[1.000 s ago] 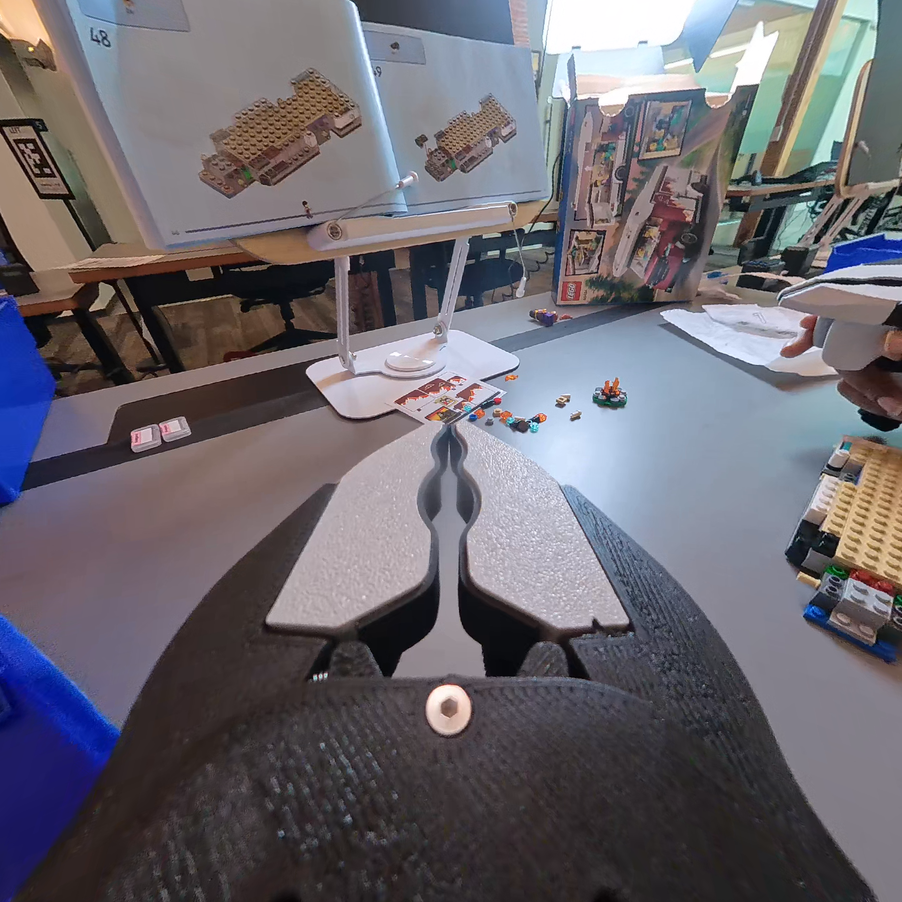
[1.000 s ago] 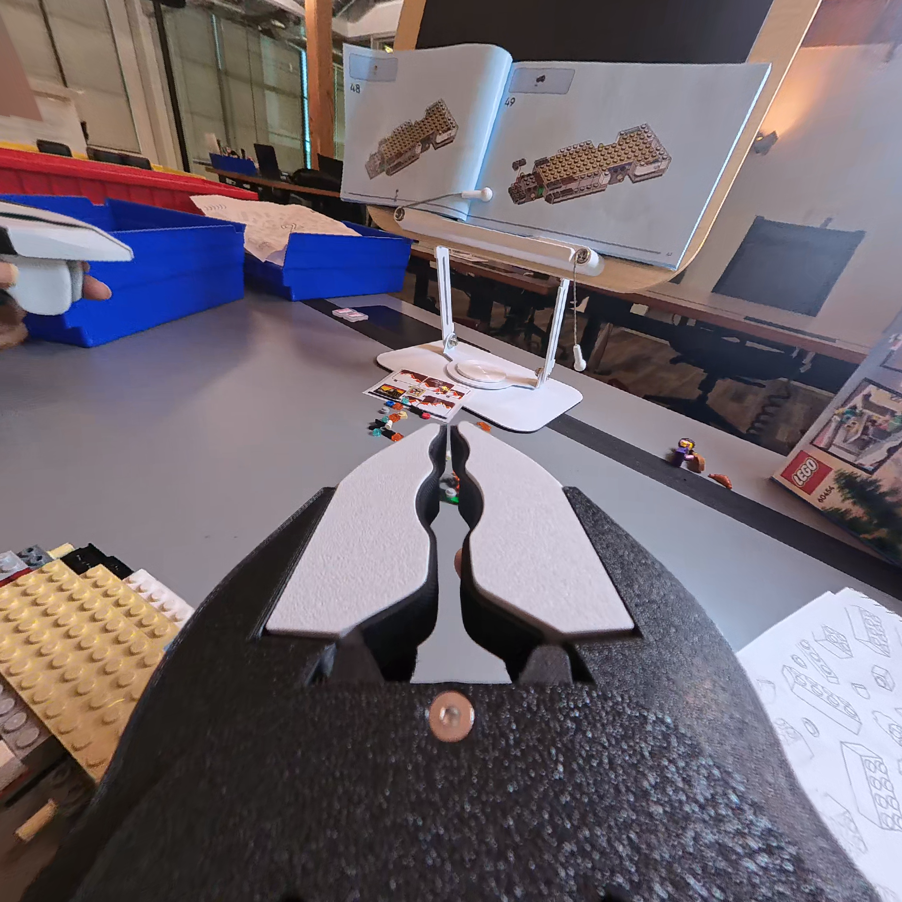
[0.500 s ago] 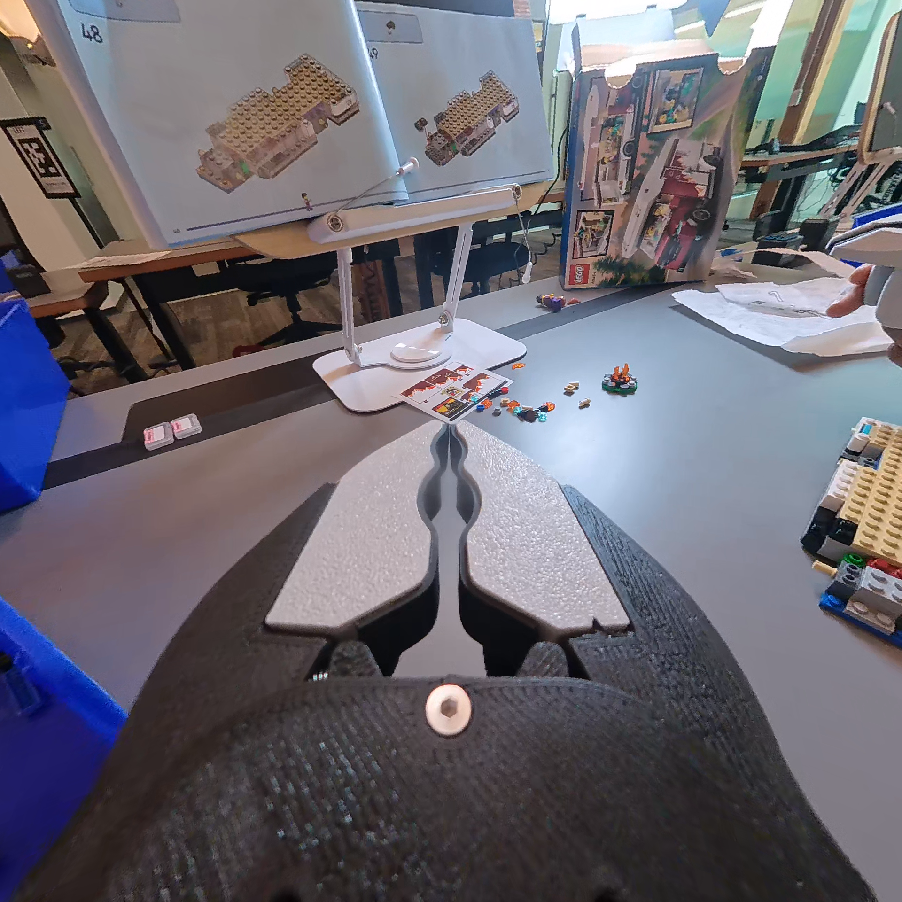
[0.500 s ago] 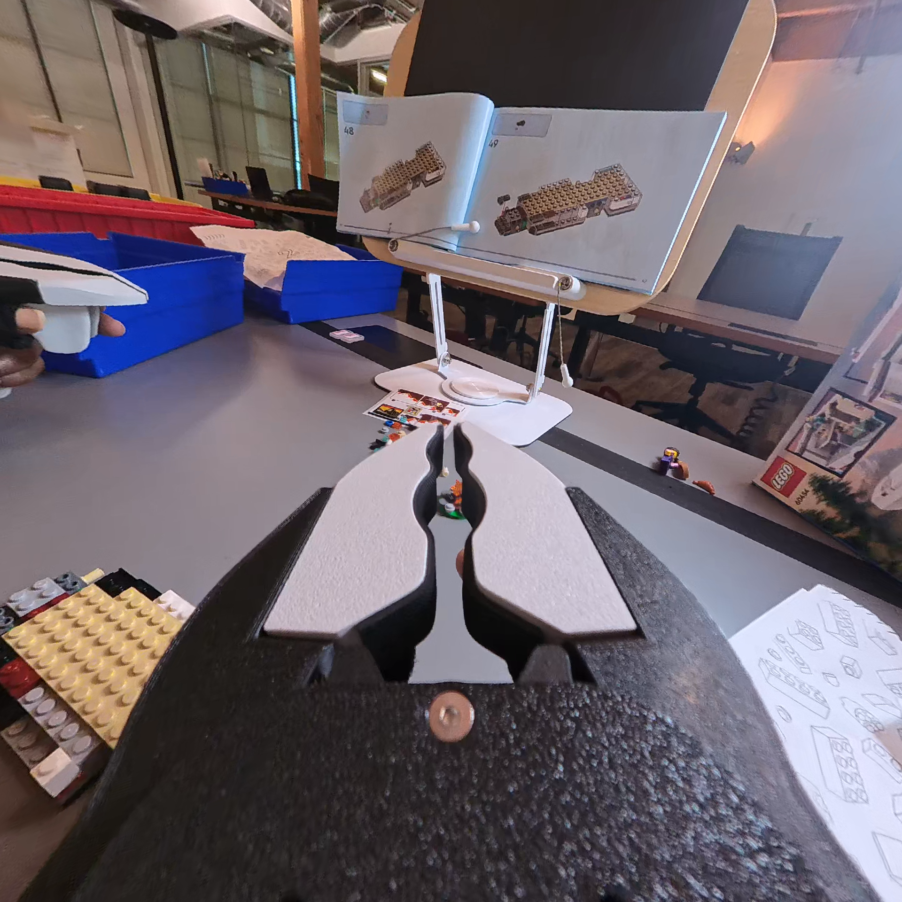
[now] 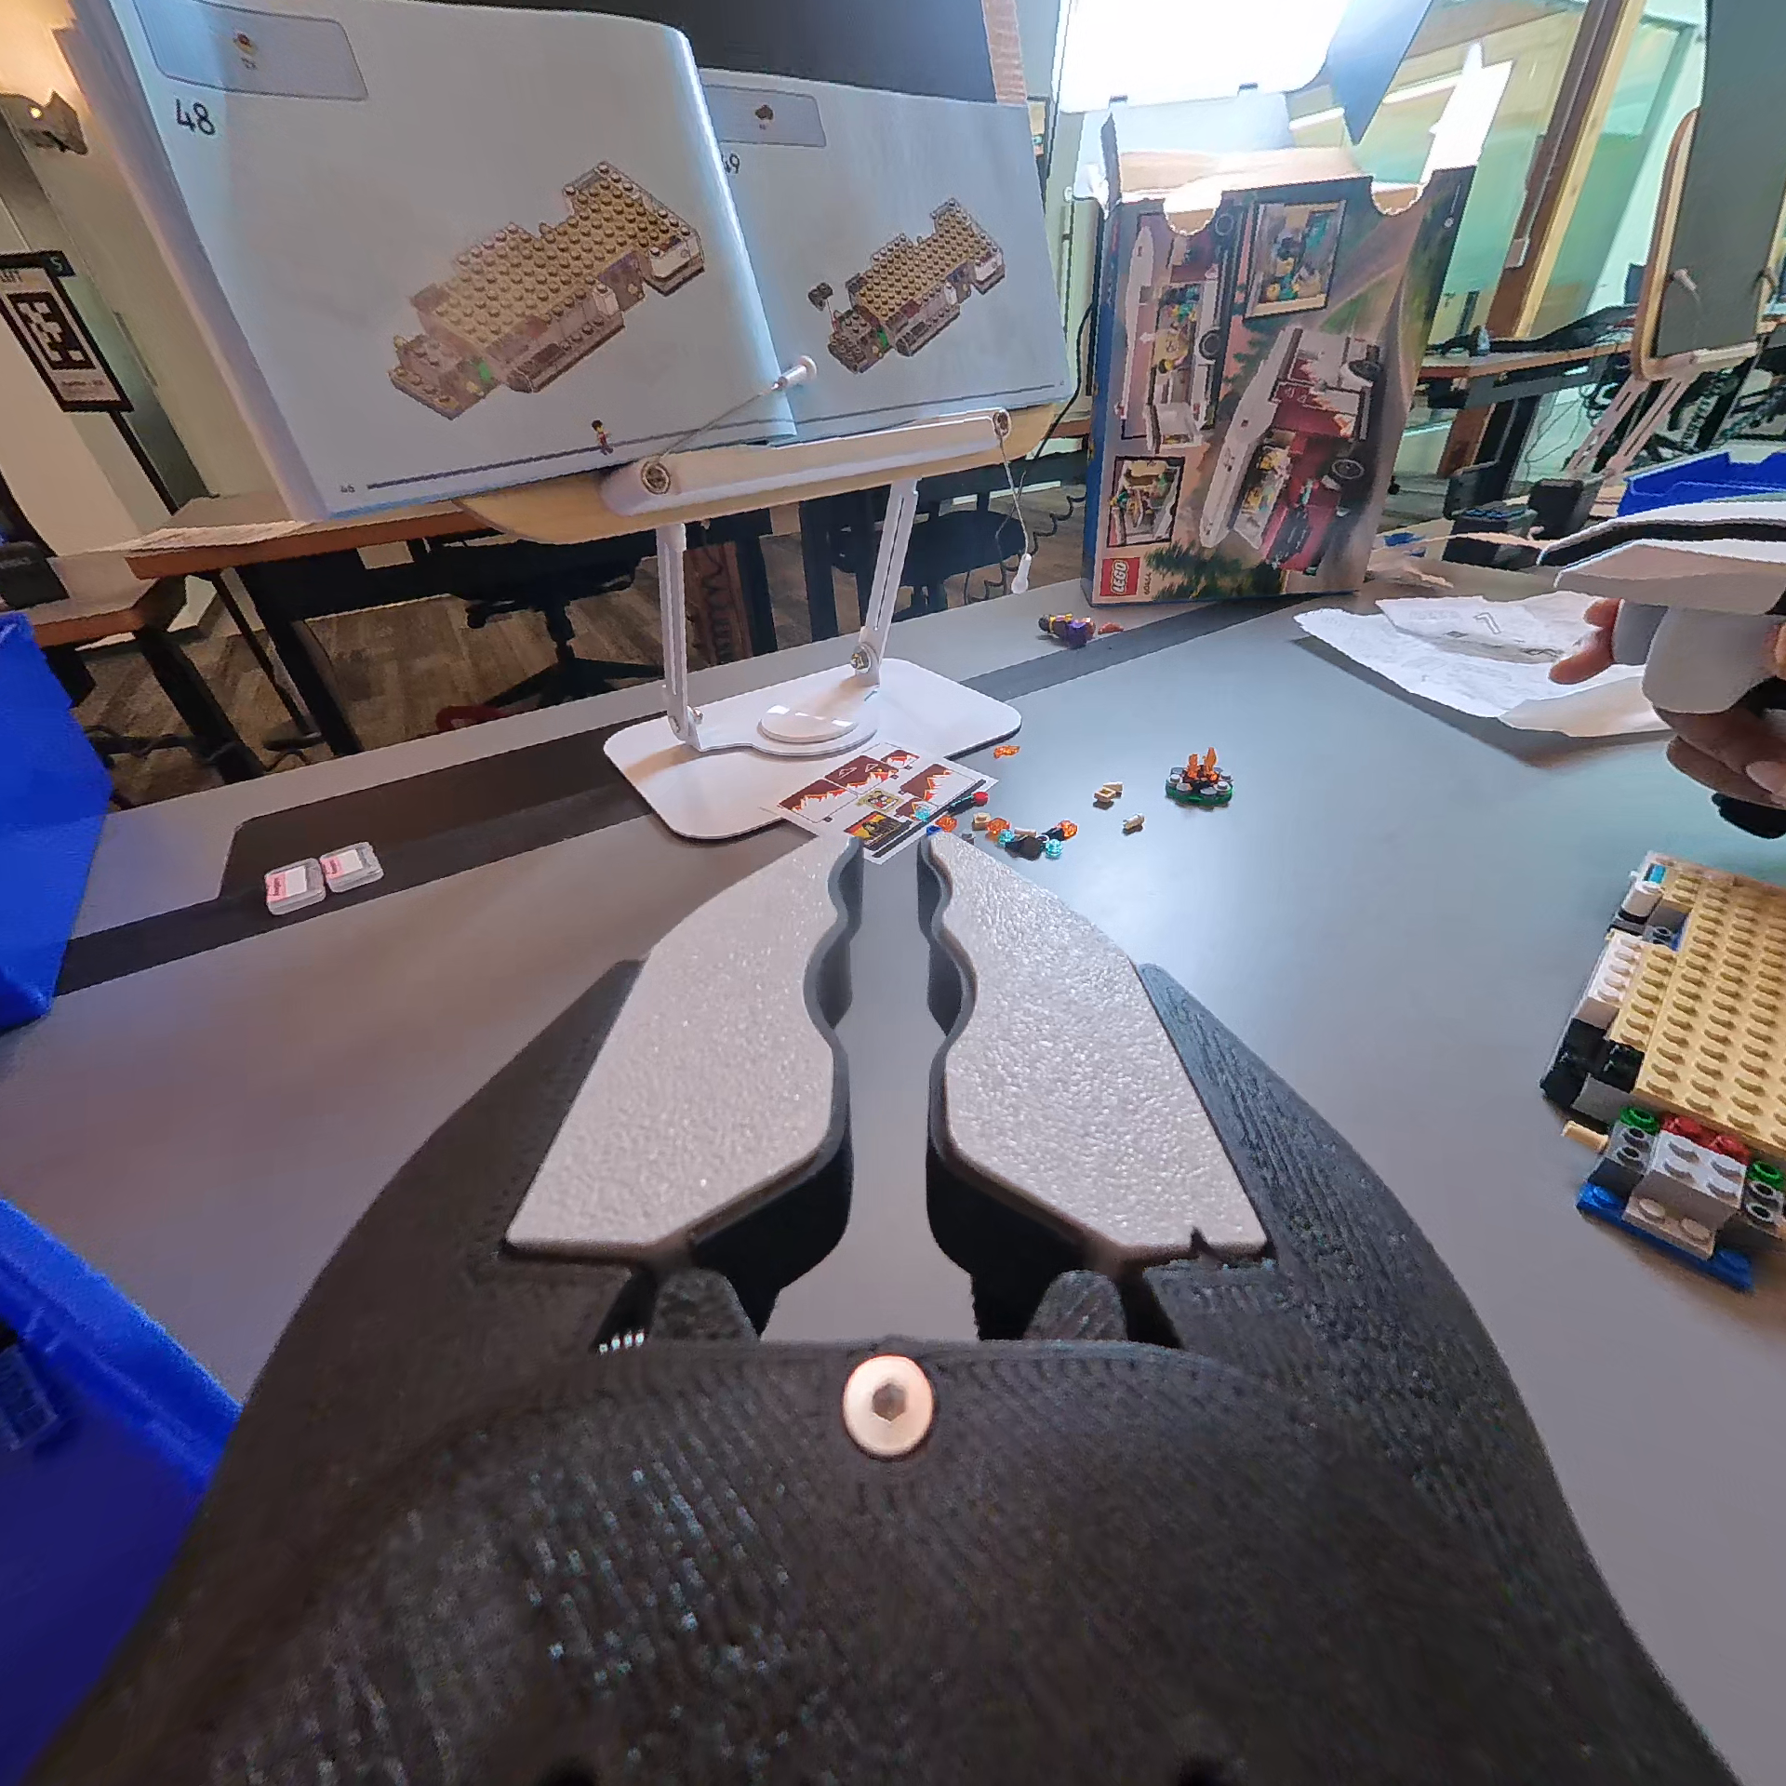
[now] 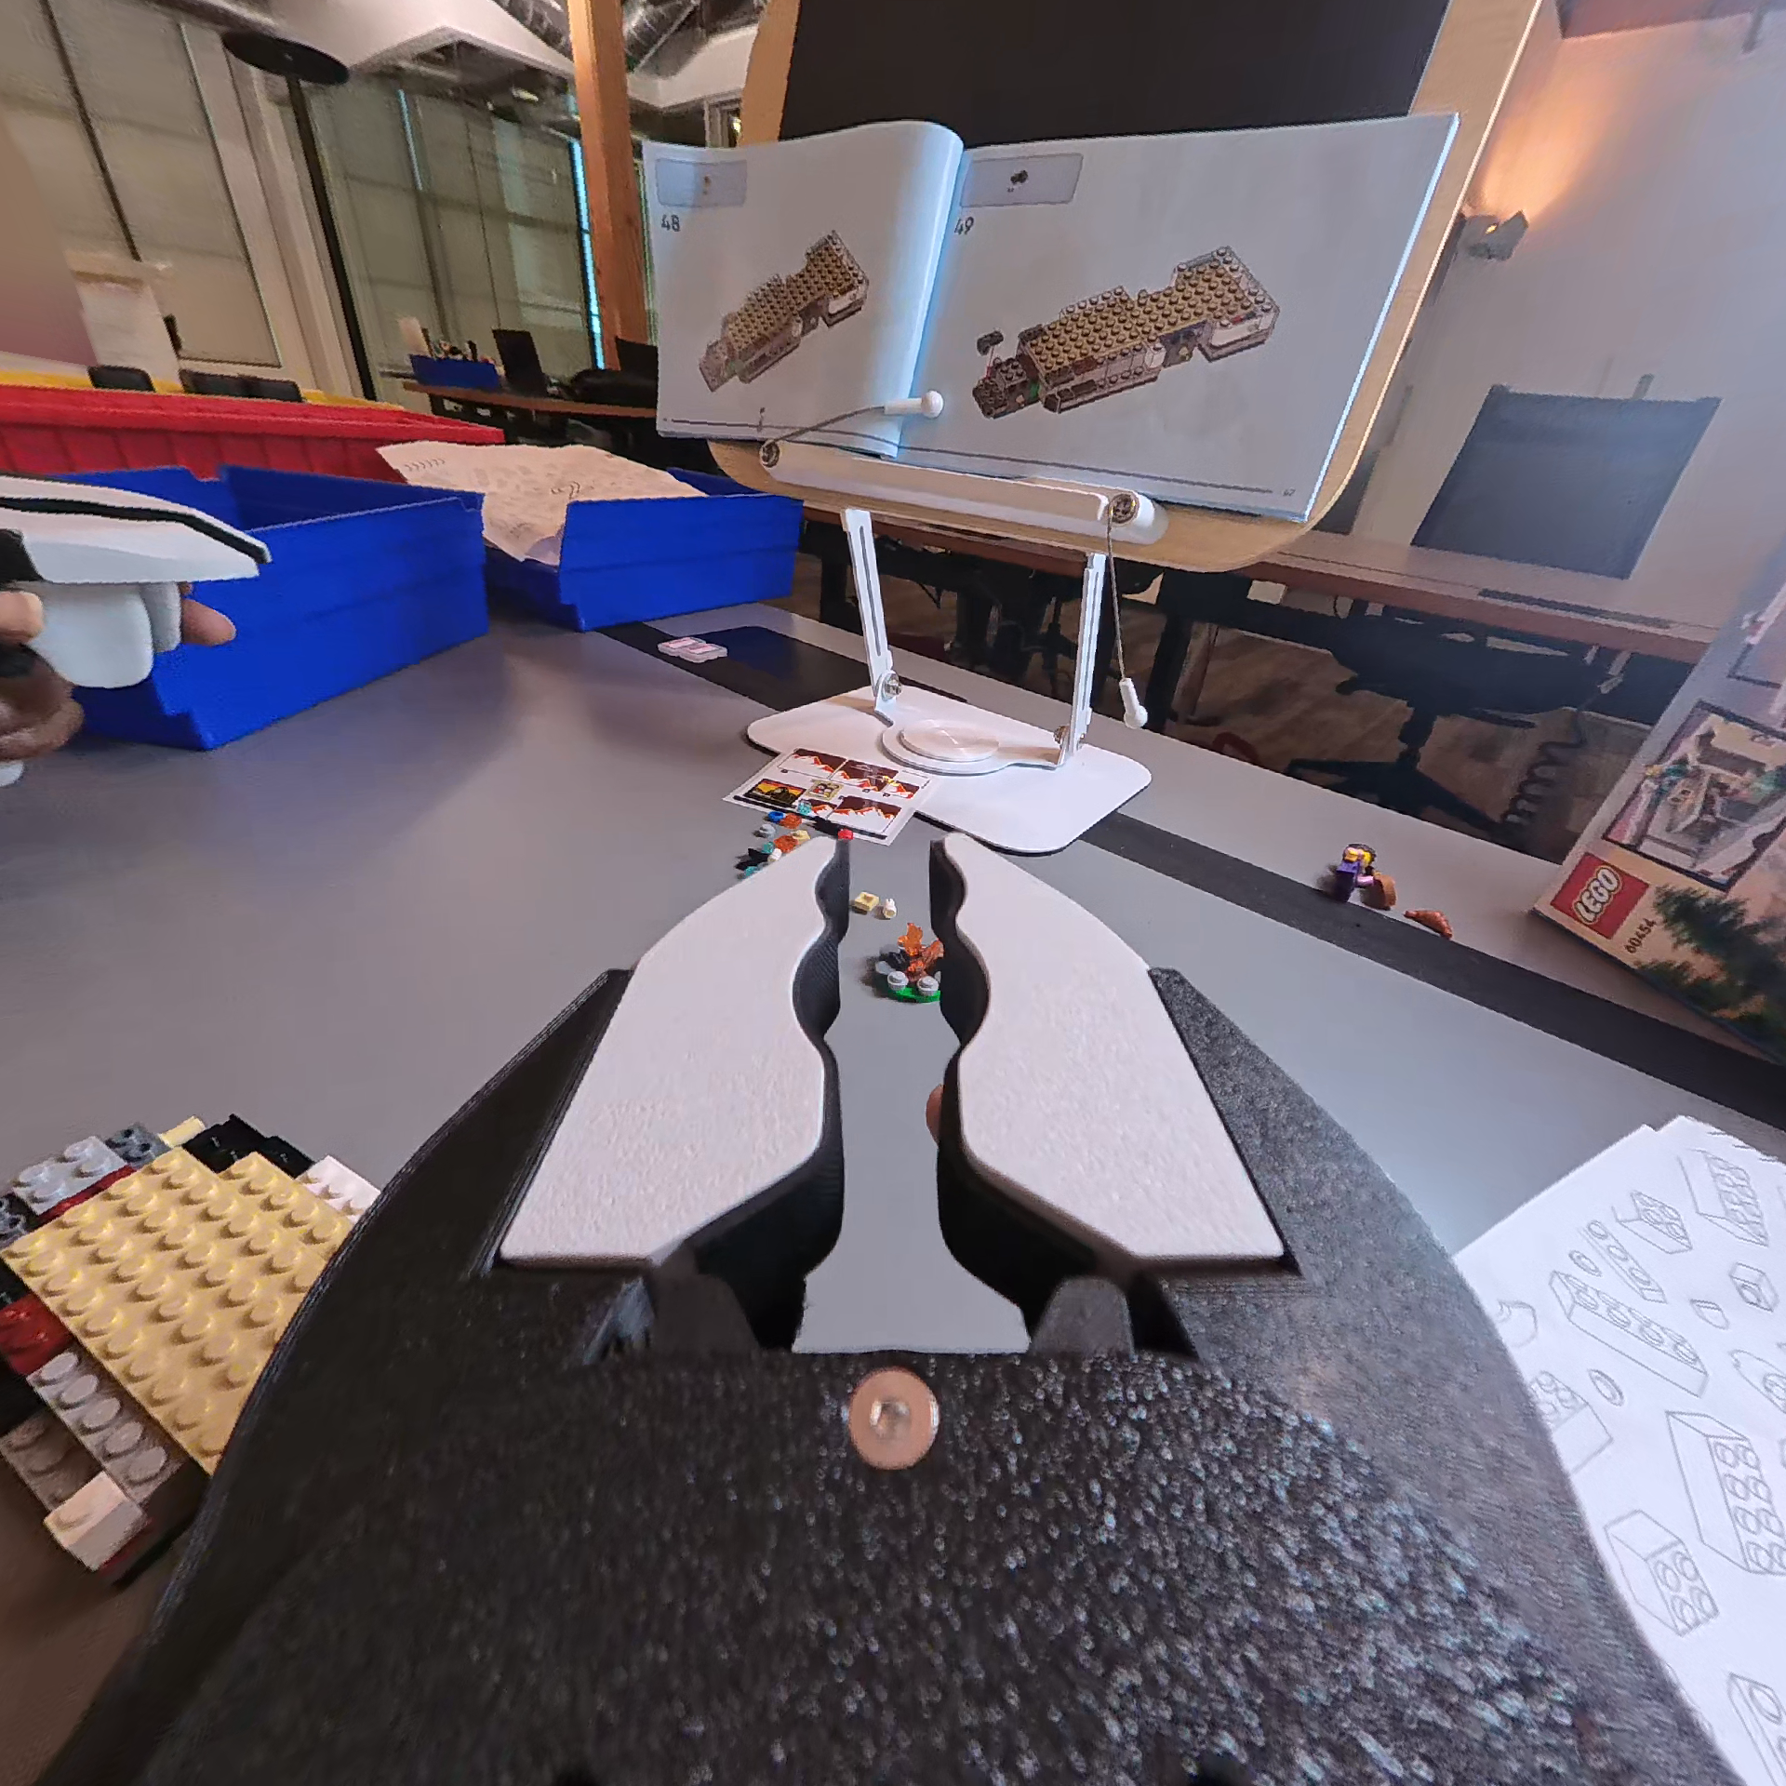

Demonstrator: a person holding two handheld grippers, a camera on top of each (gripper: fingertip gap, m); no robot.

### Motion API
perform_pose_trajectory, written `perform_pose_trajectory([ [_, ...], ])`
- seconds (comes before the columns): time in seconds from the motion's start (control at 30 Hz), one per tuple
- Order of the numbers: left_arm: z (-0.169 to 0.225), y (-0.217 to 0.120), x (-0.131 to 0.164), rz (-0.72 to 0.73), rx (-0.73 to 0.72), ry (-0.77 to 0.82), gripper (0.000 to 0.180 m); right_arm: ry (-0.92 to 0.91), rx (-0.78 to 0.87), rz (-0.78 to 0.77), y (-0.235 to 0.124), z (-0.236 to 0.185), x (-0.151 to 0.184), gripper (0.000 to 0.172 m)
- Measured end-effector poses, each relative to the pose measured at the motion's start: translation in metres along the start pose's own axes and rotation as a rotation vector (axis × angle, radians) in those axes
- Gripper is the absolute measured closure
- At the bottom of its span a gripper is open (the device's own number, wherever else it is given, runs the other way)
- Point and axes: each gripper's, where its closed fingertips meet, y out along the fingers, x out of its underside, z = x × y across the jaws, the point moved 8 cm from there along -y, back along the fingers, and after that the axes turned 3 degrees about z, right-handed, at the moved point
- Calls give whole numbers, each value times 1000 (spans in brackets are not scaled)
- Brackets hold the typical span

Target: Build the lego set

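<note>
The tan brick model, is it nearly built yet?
Partly: the tan studded brick model has its flat top on. Neither hand-held gripper, left or right, holds anything; both are open. Small loose coloured pieces and a little campfire build still lie unused on the grey table.

Grey table (image 5: 1353, 966) bears book stand (image 5: 812, 744), sticker sheet (image 5: 884, 802), loose bricks (image 5: 1029, 836).
</note>
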Motion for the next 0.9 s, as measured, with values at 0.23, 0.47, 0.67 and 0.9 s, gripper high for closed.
perform_pose_trajectory([
  [0.23,-2,1,2,-7,-4,-6,170,-13,-21,1,1,-3,1,152],
  [0.47,-20,6,-16,26,-87,5,170,-6,-20,-6,1,-3,1,152],
  [0.67,-68,49,-98,158,-181,20,175,-14,-16,-8,1,-4,1,152],
  [0.9,-120,129,-135,148,-334,93,175,-35,-1,-6,-1,-4,-1,152],
])
